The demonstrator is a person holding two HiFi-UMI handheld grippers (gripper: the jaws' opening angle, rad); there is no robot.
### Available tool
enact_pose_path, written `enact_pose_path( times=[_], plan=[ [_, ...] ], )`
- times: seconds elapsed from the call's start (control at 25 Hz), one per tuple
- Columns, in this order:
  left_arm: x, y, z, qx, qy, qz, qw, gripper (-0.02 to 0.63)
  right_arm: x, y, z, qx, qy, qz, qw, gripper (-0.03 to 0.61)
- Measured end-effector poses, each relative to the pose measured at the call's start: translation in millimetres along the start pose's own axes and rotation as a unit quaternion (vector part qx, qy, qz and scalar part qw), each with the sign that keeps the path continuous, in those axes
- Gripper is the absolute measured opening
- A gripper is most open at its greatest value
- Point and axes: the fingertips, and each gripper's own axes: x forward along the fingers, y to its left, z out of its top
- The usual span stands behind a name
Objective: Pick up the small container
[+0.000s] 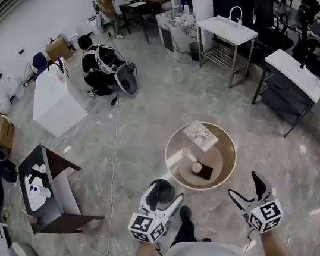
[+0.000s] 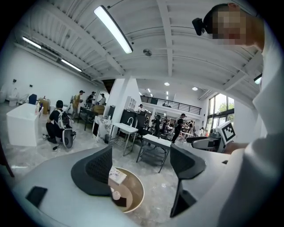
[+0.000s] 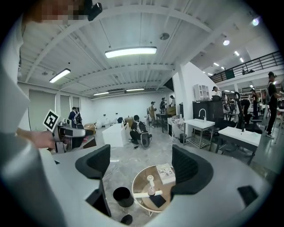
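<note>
Grey marbled floor surrounds a round table [image 1: 229, 143] where the small container [image 1: 195, 166] stands near a booklet [image 1: 201, 135]. Left gripper [image 1: 165, 205] and right gripper [image 1: 246, 189] hover nearby, jaws apart, empty.

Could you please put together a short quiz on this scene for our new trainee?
1. True or false: the left gripper already holds the small container.
2. The small container stands on: A) the floor, B) the round table, C) a sink counter.
3. Fill in: the jaws of the right gripper are ____, with nothing between them.
Key: 1 false; 2 B; 3 open.
</note>
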Motion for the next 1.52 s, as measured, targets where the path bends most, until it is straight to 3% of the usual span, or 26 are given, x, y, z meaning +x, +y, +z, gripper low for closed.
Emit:
enact_pose_path(
  times=[0.36, 0.72, 1.12, 1.52],
  plan=[
    [83, 89, 23, 0.008, 0.033, -0.038, 0.9987, 0.413, 108, -30, 13, 0.004, 0.020, -0.022, 1.000, 0.446],
    [134, 134, 35, 0.011, 0.047, -0.078, 0.9958, 0.410, 167, -42, 30, 0.007, 0.028, -0.042, 0.999, 0.445],
    [166, 147, 22, -0.017, 0.058, -0.072, 0.9956, 0.408, 208, -60, 30, 0.006, 0.042, -0.017, 0.999, 0.442],
    [204, 136, 6, -0.038, 0.052, -0.033, 0.9974, 0.391, 240, -98, 11, 0.009, 0.079, 0.053, 0.995, 0.433]
  ],
)
